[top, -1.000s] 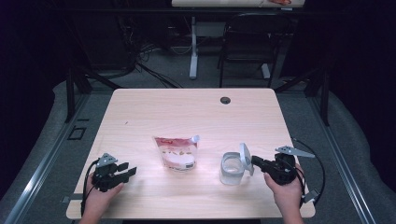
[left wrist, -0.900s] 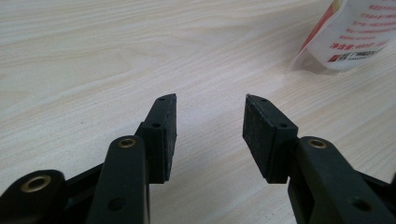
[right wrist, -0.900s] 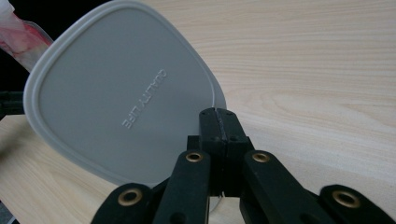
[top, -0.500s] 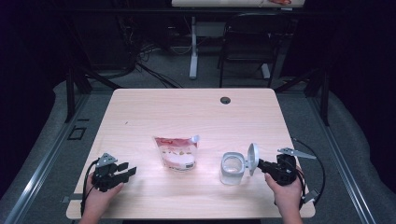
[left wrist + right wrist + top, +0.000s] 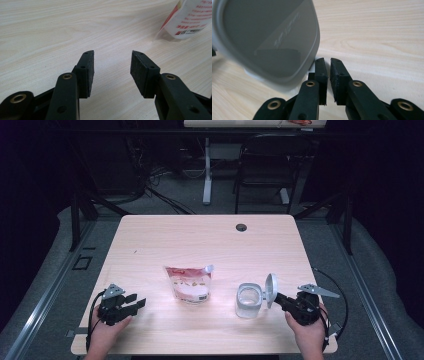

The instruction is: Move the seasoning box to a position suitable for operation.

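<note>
The container (image 5: pixel 248 300), a clear square-sided vessel, stands upright on the tabletop (image 5: pixel 200 240) at about 5 o'clock from the tabletop's centre. Its grey hinged lid (image 5: pixel 270 290) is swung open and stands nearly vertical at the container's 3 o'clock side; in the right gripper view the lid (image 5: pixel 269 40) appears close up at 10 o'clock from the jaws.

The right gripper (image 5: pixel 278 298) lies at 3 o'clock of the container, directly beside the lid. In the right gripper view the right gripper (image 5: pixel 327 72) shows a narrow gap between its jaws; the jaws have just been opening, and nothing lies between them. The lid edge sits just beside the left jaw; contact cannot be determined.

The left gripper (image 5: pixel 137 301) rests near the tabletop's 7 o'clock corner, well apart from the container. Its jaws stand wide, with bare tabletop between them in the left gripper view (image 5: pixel 112 71).

A red-and-white pouch (image 5: pixel 189 282) lies flat between the two grippers, at 9 o'clock of the container.
</note>
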The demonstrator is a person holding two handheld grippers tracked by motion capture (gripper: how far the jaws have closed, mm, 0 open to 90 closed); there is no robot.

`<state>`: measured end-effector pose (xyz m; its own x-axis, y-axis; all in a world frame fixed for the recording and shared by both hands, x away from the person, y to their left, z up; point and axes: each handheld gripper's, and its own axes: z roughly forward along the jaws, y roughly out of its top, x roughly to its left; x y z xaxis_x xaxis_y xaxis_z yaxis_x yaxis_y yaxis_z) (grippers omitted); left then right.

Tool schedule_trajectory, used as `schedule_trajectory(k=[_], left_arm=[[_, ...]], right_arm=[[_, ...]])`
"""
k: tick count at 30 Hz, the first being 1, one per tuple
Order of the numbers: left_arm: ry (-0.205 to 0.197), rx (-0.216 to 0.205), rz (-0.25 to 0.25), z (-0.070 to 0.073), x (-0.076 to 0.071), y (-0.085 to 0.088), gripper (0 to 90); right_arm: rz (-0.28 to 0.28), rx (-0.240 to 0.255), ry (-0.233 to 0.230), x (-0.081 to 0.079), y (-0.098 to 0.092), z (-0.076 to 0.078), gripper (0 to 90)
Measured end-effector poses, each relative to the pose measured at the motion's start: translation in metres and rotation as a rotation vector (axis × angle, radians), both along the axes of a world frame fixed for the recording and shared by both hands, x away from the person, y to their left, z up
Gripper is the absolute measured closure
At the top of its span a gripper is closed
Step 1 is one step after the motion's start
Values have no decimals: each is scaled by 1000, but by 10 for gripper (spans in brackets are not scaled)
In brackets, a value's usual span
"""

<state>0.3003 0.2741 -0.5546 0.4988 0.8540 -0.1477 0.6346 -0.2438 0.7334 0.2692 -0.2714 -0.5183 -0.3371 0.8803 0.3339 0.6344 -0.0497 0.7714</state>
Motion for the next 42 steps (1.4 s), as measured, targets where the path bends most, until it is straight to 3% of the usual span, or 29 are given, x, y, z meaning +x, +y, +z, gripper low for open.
schedule_trajectory(k=[6, 13, 18, 28, 36, 42], left_arm=[[-5, 3, 1, 0, 0, 0, 542], [-2, 5, -2, 1, 0, -1, 541], [3, 4, -1, 0, 0, 0, 541], [2, 5, -7, -1, 1, -1, 541], [10, -12, -11, -1, 1, -1, 536], [13, -9, -11, -1, 1, -2, 534]], right_arm=[[5, -90, 3, -17, 2, -6, 819], [22, -119, 5, -17, 9, -12, 780], [32, -136, 13, -14, 14, -15, 814], [21, -132, 17, -7, 12, -16, 830], [8, -85, 20, 9, 7, -18, 828], [12, -94, 16, 19, 6, -18, 827]])
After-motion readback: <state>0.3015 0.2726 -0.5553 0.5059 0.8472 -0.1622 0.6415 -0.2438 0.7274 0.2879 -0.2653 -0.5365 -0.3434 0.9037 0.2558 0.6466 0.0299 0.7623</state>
